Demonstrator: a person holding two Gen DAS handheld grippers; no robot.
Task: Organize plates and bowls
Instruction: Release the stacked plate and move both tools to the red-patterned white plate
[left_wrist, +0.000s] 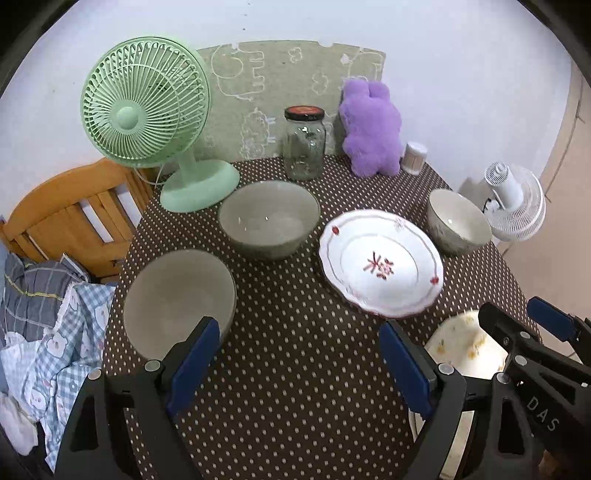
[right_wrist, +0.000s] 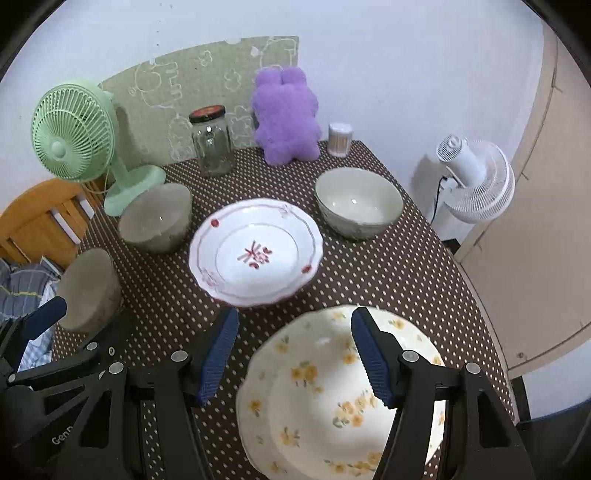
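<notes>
On the brown dotted table (left_wrist: 295, 350) stand a white plate with red flowers (left_wrist: 380, 262) (right_wrist: 255, 253), a cream plate with yellow flowers (right_wrist: 332, 398) (left_wrist: 465, 347), two grey bowls (left_wrist: 177, 299) (left_wrist: 269, 218) and a pale bowl (left_wrist: 458, 219) (right_wrist: 358, 201). My left gripper (left_wrist: 299, 354) is open and empty above the table, its left finger by the near grey bowl. My right gripper (right_wrist: 291, 350) is open and empty over the yellow-flower plate's left part; it also shows in the left wrist view (left_wrist: 517, 325).
At the back stand a green fan (left_wrist: 147, 110), a glass jar (left_wrist: 304, 142), a purple plush toy (left_wrist: 371, 127) and a small white container (left_wrist: 415, 157). A white fan (right_wrist: 476, 177) stands off the table's right. A wooden chair (left_wrist: 74, 218) and clothes (left_wrist: 48, 314) lie left.
</notes>
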